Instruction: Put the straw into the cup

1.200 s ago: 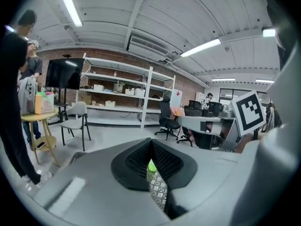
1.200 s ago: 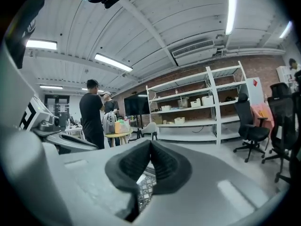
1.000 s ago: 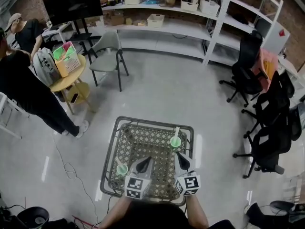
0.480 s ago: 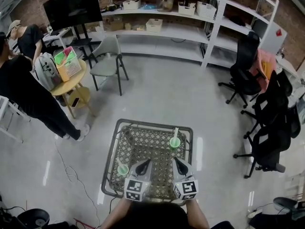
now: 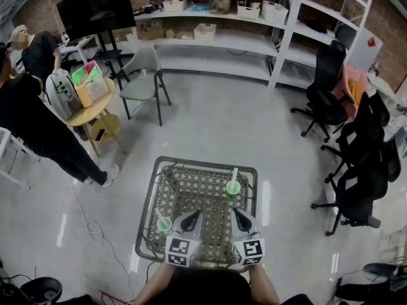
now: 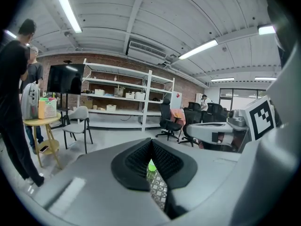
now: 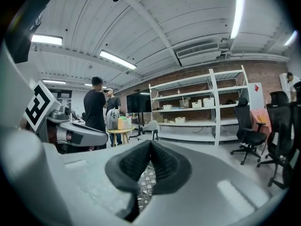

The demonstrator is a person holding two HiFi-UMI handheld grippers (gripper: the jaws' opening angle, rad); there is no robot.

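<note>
No legible text, brand, number or sign found in any view. The cubes on the left gripper [image 5: 194, 216] and right gripper [image 5: 236, 213] bear black-and-white square patterns only. The red patch [image 5: 376, 43] at far right is too small to read.

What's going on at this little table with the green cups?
A person works over a small woven-top table, a gripper in each hand. The left gripper and right gripper hover near its front edge, fingers closed on nothing. Two green cups sit on the table: the far cup has a straw standing in it, and the near cup at the left seems to hold one too.
</note>
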